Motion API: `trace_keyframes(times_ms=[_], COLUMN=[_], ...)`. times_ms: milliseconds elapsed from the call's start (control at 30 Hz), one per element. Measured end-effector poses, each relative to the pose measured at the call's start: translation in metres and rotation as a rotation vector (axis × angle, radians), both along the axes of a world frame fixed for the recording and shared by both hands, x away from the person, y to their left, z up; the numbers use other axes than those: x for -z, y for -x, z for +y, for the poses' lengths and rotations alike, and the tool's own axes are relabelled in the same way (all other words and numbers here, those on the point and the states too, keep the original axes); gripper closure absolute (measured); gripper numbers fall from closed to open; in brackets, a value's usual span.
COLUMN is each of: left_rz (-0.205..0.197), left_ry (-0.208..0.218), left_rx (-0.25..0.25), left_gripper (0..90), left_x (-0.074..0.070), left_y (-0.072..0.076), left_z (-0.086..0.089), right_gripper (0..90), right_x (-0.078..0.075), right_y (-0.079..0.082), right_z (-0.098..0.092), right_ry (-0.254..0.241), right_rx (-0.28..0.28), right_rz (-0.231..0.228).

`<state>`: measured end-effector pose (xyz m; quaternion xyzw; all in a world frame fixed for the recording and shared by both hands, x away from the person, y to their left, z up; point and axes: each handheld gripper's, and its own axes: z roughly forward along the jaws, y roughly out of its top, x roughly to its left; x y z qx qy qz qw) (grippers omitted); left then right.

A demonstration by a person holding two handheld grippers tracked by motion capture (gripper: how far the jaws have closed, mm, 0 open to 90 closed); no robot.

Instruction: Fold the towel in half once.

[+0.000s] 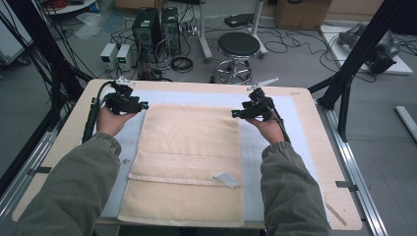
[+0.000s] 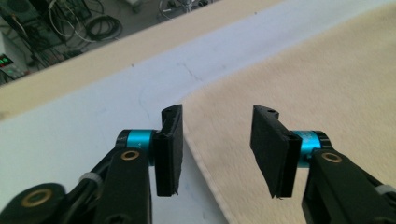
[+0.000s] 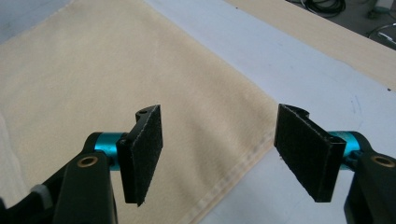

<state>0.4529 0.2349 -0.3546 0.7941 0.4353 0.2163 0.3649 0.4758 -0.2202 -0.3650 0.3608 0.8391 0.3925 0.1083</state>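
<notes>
Here, a folded beige towel [image 1: 189,157] lies flat on the pale blue mat [image 1: 290,128], its white label [image 1: 226,179] near the right edge. Farther off, the left gripper [image 1: 142,104] and right gripper [image 1: 237,113] hover above the towel's far corners, jaws parted, holding nothing.

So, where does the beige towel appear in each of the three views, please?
High view: the beige towel lies in the middle of the table, on the pale blue mat, between the two hands.
Left gripper view: it covers the right half; its far left corner sits just above the open claw.
Right gripper view: it covers the left and centre; its hemmed edge runs under the open claw.
Shared landmark: the pale blue mat bordering the towel.
</notes>
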Motion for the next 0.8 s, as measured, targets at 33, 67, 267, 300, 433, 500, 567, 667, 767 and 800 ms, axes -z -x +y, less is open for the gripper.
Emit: trace_keyframes(times_ms=[33, 67, 267, 300, 433, 500, 567, 667, 767, 800], left_rz=[-0.003, -0.006, -0.027, -0.036, -0.048, -0.056, -0.060, -0.057, -0.060, -0.053], left_ry=[0.007, 0.010, 0.026, 0.028, 0.024, 0.028, 0.029, 0.026, 0.041, 0.041], left_rx=[0.006, 0.011, 0.067, 0.077, 0.121, 0.131, 0.133, 0.137, 0.149, 0.158], left_gripper=[53.5, 52.8, 47.7, 46.8, 43.4, 42.7, 42.3, 39.9, 38.3, 37.8], left_x=[0.002, 0.004, 0.011, 0.012, 0.019, 0.023, 0.027, 0.030, 0.033, 0.033], left_y=[0.004, 0.008, 0.034, 0.039, 0.059, 0.069, 0.078, 0.088, 0.099, 0.103], left_z=[0.001, 0.002, 0.003, 0.002, 0.003, 0.005, 0.008, 0.012, 0.013, 0.012], right_gripper=[31.5, 30.8, 29.8, 29.7, 29.7, 29.5, 28.4, 26.6, 25.2, 23.4], right_x=[0.002, 0.004, 0.005, 0.005, 0.008, 0.010, 0.012, 0.014, 0.018, 0.018], right_y=[0.003, 0.007, 0.034, 0.039, 0.061, 0.072, 0.082, 0.094, 0.106, 0.108], right_z=[0.000, 0.000, 0.001, 0.002, 0.004, 0.004, 0.002, -0.001, -0.005, -0.005], right_ry=[-0.006, 0.001, 0.031, 0.033, 0.044, 0.046, 0.050, 0.037, 0.011, 0.018], right_rx=[-0.005, -0.017, -0.048, -0.060, -0.120, -0.137, -0.142, -0.137, -0.130, -0.142], right_rz=[0.007, 0.002, -0.037, -0.045, -0.052, -0.055, -0.065, -0.076, -0.076, -0.053])
